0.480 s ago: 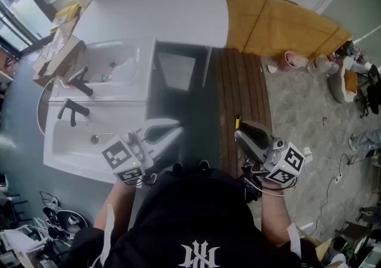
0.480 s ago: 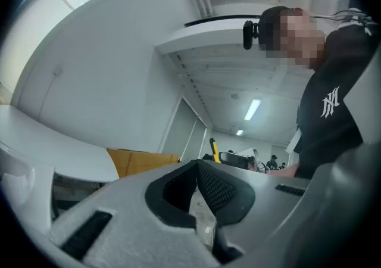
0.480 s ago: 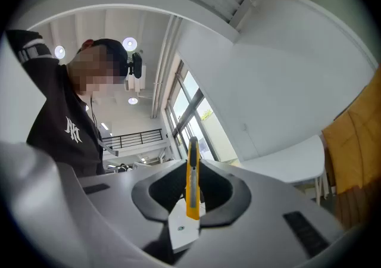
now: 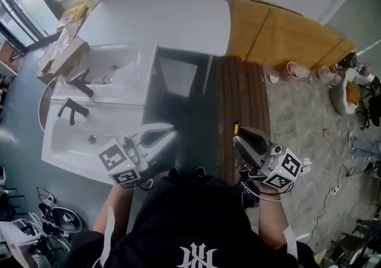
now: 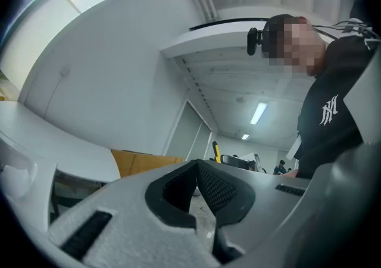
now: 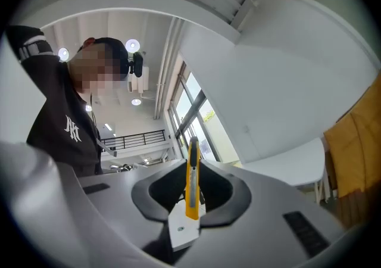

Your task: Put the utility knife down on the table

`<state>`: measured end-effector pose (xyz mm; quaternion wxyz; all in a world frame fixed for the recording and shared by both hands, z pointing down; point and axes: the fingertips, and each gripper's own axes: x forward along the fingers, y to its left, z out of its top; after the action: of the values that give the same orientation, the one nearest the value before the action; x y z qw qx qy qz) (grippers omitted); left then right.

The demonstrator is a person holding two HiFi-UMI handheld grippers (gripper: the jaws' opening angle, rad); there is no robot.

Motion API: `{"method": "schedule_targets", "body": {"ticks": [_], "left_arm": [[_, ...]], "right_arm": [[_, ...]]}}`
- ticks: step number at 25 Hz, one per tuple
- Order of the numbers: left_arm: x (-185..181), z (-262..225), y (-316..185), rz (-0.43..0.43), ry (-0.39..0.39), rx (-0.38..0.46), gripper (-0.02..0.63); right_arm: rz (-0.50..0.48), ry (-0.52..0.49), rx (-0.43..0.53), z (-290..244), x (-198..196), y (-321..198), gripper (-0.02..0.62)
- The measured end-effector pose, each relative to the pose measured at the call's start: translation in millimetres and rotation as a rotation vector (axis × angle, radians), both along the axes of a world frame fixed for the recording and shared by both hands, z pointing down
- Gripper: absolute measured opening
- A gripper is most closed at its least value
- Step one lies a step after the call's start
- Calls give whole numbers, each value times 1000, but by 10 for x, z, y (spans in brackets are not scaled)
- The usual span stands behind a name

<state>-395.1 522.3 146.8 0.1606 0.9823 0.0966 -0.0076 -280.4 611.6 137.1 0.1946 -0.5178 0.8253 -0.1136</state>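
Head view: we see the left claw (image 4: 169,134) and right claw (image 4: 243,137) held near the body, w/ the white surface (image 4: 161,19) far ahead. The yellow tip of the utility knife (image 4: 236,124) pokes from the right claw over wooden slats (image 4: 241,88), off the surface.

Left gripper view: left claw (image 5: 197,168) is pinched together, nothing betw. the pads.

Right gripper view: right claw (image 6: 191,168) clamps the utility knife (image 6: 191,192) upright, sticking past the tips.
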Motion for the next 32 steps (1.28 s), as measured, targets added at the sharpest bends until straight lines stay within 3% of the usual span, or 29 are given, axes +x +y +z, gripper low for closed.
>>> {"method": "schedule_targets", "body": {"ticks": [7, 11, 17, 24, 32], "left_arm": [[135, 1, 30, -80, -17, 21, 5], [201, 73, 92, -139, -27, -24, 5], [226, 366, 75, -144, -109, -89, 5], [559, 416, -283, -60, -85, -83, 5], [990, 282, -1206, -64, -6, -94, 5]], "right_arm": [[-47, -5, 3, 33, 223, 193, 55], [-64, -55, -5, 170, 376, 362, 54], [-38, -113, -33, 397, 560, 245, 55], [-35, -53, -106, 572, 669, -140, 55], [16, 5, -134, 306, 1106, -1105, 55]]}}
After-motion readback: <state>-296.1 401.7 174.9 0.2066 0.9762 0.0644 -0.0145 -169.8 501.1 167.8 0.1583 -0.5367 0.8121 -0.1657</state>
